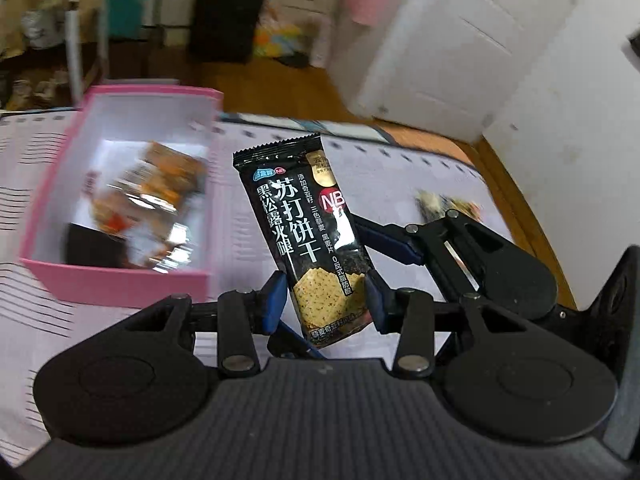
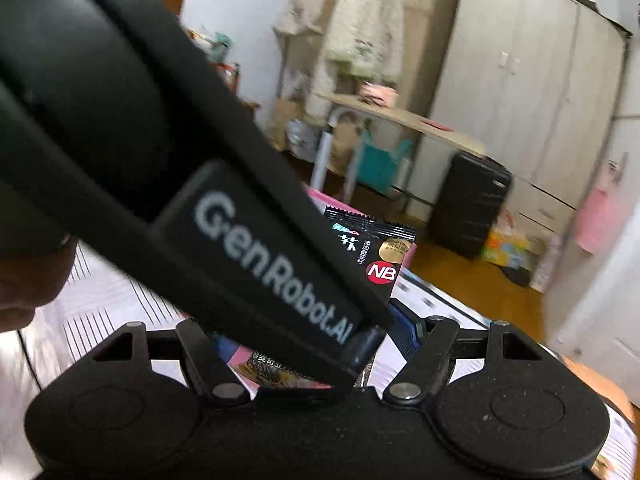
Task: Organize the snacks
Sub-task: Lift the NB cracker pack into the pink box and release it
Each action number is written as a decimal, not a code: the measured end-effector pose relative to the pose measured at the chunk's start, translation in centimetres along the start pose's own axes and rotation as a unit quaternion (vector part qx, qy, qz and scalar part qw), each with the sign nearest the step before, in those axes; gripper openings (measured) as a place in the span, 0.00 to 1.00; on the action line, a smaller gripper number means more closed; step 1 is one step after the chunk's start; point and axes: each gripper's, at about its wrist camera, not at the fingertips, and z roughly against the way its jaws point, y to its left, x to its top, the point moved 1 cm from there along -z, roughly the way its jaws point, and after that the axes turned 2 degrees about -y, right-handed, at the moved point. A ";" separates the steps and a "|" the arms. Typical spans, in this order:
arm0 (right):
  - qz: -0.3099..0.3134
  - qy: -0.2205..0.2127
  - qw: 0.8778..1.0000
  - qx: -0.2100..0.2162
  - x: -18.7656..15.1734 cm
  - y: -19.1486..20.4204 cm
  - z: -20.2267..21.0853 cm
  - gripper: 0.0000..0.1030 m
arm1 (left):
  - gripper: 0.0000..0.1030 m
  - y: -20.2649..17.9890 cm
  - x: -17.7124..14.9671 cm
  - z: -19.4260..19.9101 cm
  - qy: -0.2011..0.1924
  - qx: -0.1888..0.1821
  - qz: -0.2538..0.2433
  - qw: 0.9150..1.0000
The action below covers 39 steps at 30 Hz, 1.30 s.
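Left claw (image 1: 326, 294) pinched the black foil soda-cracker packet (image 1: 306, 236) just beside the pink cardboard box (image 1: 120, 284); right claw (image 1: 384, 236) gaped empty. Best released low, squarely over the box.

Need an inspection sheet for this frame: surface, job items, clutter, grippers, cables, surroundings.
Surface: striped bed sheet.
Job's things: black soda cracker packet upright; pink box beside it holds blurred snack packets.
Clutter: blurred snack lying on the sheet.
Grippers: left hand-held gripper shut on the cracker packet; right hand-held gripper open, behind the packet.
Cables: nothing seen.
Surroundings: black suitcase, wardrobe, desk, wooden floor.
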 end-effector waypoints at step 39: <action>-0.087 0.024 0.994 0.062 -4.6 -8.0 4.0 0.85 | 0.48 6.9 3.3 -2.2 -0.062 0.126 0.056 0.989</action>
